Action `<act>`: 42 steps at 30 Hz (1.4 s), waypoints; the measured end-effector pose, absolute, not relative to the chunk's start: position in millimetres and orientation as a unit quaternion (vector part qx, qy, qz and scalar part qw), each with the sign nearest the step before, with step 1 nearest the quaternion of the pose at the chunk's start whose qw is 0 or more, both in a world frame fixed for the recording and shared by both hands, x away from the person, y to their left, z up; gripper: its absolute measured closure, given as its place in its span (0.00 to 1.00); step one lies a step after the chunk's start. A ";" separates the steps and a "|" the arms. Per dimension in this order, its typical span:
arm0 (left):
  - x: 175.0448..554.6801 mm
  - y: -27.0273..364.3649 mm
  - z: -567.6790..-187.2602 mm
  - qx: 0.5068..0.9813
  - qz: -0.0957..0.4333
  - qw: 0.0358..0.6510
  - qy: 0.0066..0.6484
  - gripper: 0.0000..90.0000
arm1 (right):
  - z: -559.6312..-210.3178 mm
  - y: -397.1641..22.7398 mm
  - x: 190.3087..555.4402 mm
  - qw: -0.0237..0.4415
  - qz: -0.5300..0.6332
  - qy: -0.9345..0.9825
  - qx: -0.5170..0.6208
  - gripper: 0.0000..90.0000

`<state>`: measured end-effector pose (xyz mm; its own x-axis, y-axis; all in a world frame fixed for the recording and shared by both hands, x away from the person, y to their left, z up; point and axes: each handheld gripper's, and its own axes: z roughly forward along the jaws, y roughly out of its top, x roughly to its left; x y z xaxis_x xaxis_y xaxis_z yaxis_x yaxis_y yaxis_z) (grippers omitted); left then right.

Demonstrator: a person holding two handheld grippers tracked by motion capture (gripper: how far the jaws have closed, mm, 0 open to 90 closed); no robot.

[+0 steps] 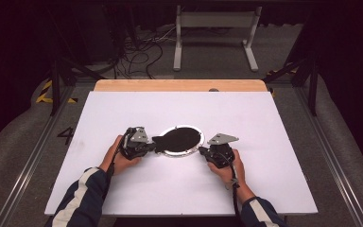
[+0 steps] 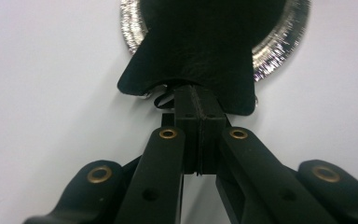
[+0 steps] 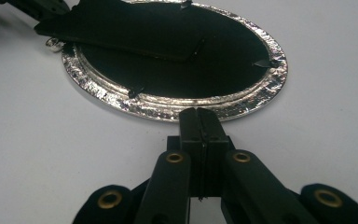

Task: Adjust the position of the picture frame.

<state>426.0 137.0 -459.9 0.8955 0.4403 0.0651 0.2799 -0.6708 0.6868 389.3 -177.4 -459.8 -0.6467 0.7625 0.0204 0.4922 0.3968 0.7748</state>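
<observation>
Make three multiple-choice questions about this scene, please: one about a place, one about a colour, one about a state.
1. Where does the foil dish lie?
A. on the white board, between the two grippers
B. on the floor behind the table
C. on the bare wooden strip at the far edge

2. What colour is the flat fish-shaped piece on the dish?
A. red
B. black
C. yellow

3. How do the jaws of the right gripper stand?
A. wide open
B. closed around a cup
C. shut together at the dish's rim

Answers: 1 A, the high view shows the dish between the left gripper and the right one; 2 B, the piece is black against the silver rim; 3 C, the right gripper view shows both pads pressed together.
</observation>
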 end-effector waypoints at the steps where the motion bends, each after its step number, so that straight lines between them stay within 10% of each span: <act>1: 424.8 135.7 -459.5 0.909 0.112 0.352 0.192 1.00 | -460.0 -177.9 389.6 0.171 0.392 0.818 0.384 1.00; 22: 386.2 83.7 -459.9 0.920 0.083 0.363 0.123 1.00 | -459.9 -198.2 392.0 0.170 0.377 0.819 0.397 1.00; 42: 395.6 120.1 -439.2 0.894 0.108 0.406 0.157 0.98 | -460.0 -198.1 389.5 0.172 0.375 0.821 0.395 1.00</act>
<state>395.6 120.1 -439.2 0.9277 0.3677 0.0654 0.1928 -0.6215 0.7593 389.5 -198.1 -460.0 -0.6285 0.7777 0.0139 0.5190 0.4060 0.7522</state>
